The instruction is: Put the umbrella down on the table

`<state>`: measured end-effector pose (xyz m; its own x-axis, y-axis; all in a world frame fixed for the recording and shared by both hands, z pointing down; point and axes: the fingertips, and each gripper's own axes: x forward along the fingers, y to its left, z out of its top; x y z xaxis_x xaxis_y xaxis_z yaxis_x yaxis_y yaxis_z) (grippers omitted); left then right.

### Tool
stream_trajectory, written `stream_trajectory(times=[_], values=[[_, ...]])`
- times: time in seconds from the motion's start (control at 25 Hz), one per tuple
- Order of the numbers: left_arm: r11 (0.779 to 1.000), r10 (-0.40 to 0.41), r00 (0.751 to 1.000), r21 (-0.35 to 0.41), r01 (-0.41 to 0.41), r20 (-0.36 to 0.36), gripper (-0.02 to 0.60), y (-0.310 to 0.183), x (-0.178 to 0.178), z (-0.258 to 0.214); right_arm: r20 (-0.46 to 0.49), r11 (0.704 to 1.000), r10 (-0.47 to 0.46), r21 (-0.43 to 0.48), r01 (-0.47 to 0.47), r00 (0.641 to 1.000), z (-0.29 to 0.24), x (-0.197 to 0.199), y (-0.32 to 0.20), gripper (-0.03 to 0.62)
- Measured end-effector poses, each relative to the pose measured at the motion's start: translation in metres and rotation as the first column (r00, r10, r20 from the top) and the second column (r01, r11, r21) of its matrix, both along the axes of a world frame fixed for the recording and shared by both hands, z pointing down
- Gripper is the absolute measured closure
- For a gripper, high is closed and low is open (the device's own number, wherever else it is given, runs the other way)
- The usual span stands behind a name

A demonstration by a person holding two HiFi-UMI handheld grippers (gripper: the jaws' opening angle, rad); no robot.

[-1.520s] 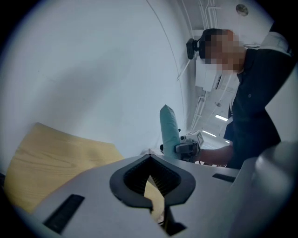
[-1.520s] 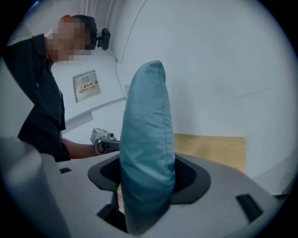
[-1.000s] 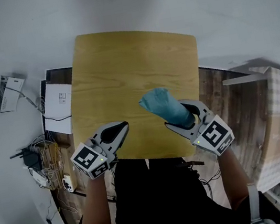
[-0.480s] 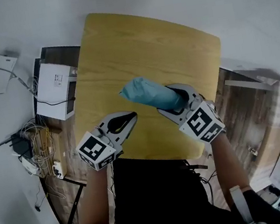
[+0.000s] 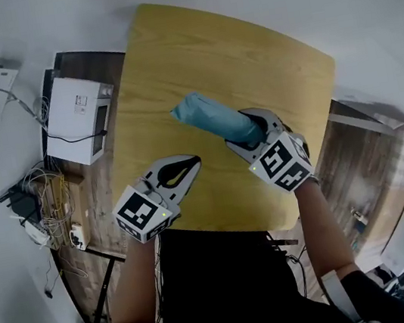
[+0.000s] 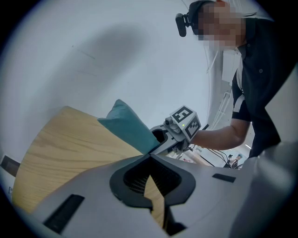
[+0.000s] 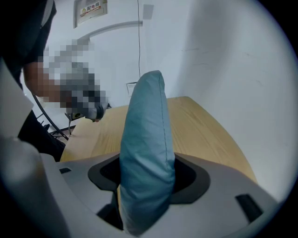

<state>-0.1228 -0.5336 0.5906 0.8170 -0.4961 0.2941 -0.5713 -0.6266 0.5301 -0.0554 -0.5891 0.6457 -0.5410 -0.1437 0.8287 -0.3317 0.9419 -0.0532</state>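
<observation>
Jaws of right tool (image 5: 253, 129) clamped on near end of folded teal umbrella (image 5: 212, 118), left tool (image 5: 188, 168) closed on nothing, tips meeting, umbrella's long axis running from right tool toward far left over wooden surface (image 5: 245, 50), free end raised clear of it.

**Black Top, Grey Claws**

The person wears a black short-sleeved top (image 5: 230, 282) and a black head-mounted camera (image 6: 181, 24). The left claw (image 5: 194, 160) and right claw (image 5: 243, 128) are pale grey with black inner linings. Each carries a white cube (image 5: 143, 214) printed with black square markers and showing a small green light.
</observation>
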Motion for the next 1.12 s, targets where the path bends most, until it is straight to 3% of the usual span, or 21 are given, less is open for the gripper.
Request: stream_trajectory(times=[0.56,1.12], values=[[1.000,0.021,1.000,-0.021,-0.022,-0.019,0.571,-0.003,-0.001,0.009,-0.041,0.998,-0.027,-0.065,0.024,0.999,0.042,-0.016,0.004,0.313],[0.999,0.025,0.999,-0.047,-0.026,-0.026,0.571,0.001,0.001,0.019,-0.065,0.991,-0.038,-0.131,0.029,0.997,0.052,-0.019,0.001,0.306]])
